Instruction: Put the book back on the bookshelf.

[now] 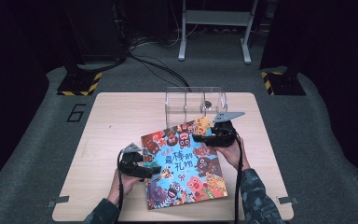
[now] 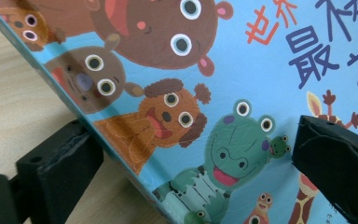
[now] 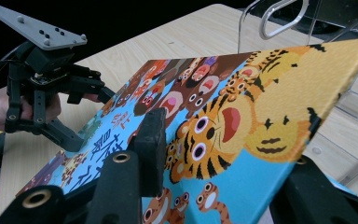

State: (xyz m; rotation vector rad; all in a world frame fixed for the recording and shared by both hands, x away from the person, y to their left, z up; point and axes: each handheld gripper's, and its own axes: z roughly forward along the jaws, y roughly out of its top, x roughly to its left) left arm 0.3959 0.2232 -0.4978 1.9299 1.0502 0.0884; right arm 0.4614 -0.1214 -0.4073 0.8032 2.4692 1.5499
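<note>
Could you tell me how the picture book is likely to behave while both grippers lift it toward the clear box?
The picture book looks stiff: its raised corner stays flat, unsupported. The glossy cover may slip, since the right gripper clamps only an edge. The left gripper straddles the opposite edge, which should limit twisting.

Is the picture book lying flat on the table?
No: the picture book is tilted, its far edge raised off the table by the right gripper.

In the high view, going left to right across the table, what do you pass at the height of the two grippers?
Bare table → left gripper at the picture book's left edge → picture book → right gripper at its upper right corner → bare table again.
</note>
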